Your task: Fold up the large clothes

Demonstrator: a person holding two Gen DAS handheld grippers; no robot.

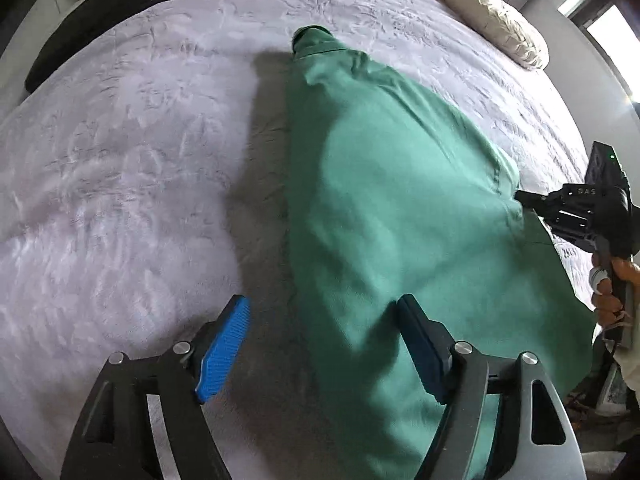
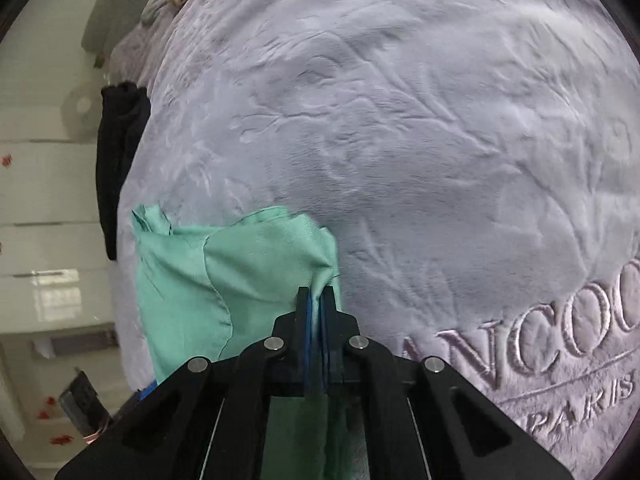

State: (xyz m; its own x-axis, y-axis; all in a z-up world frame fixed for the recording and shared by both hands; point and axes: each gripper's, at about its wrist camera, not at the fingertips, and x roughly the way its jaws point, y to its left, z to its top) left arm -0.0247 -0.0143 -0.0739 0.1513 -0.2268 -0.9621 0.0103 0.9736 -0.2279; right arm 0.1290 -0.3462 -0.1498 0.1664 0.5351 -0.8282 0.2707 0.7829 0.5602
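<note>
Spread across nearly the whole of both views: a pale lilac plush blanket (image 1: 120, 160) covering a bed, deeply napped and embossed with a leafy pattern. Laid on it, running lengthwise from the near edge toward the far side, a green garment (image 1: 380, 220), already narrowed into a long strip with a collar or cuff end farthest away. Judged soft, light and limp (thin woven cloth, creasing readily, sagging wherever unsupported); no stiffness to hold a fold by itself, likely to drag on the plush rather than slide. Best taken by pinching at corners and hemmed edges, where doubled fabric gives the pads something to bite.

At the far right corner of the bed, a cream patterned pillow (image 1: 496, 20); along the far left edge, dark clothing (image 1: 132, 4).

Left gripper (image 1: 324, 344): jaws spread wide, blue pads apart, one over bare blanket and the other over the garment's near edge, nothing pinched. Right gripper (image 2: 316, 300): jaws pressed together on a bunched fold of green cloth at the garment's side edge, lifting it slightly.

Writing: raised letters on the blanket (image 2: 540, 336), cut off by the lens edge, reading "NCOO" above "PARIS"; faint marking on the other gripper's body, too small to read.
</note>
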